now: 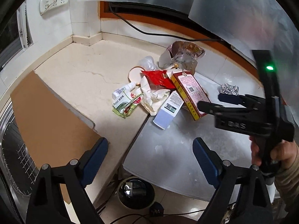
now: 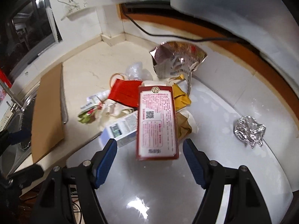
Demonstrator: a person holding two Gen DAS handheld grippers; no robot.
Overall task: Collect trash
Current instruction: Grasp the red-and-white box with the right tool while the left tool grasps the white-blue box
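A pile of trash lies on the counter: a red box (image 1: 190, 93) (image 2: 157, 121), a white-blue carton (image 1: 169, 110) (image 2: 121, 128), a red wrapper (image 1: 157, 77) (image 2: 127, 91), crumpled paper (image 1: 154, 97), a small white bottle (image 1: 123, 89), a green wrapper (image 1: 125, 105) and a foil bag (image 1: 181, 54) (image 2: 179, 57). A foil ball (image 2: 249, 130) (image 1: 229, 89) lies apart to the right. My left gripper (image 1: 150, 155) is open and empty, well short of the pile. My right gripper (image 2: 149, 156) (image 1: 214, 100) is open, its fingers at either side of the red box's near end.
A brown cardboard sheet (image 1: 46, 117) lies at the left beside a sink with a wire rack (image 1: 15, 149). A black cable (image 1: 149, 31) runs along the back wall. A round bin (image 1: 136, 192) stands below the counter edge. A plastic sheet (image 1: 243, 9) hangs at upper right.
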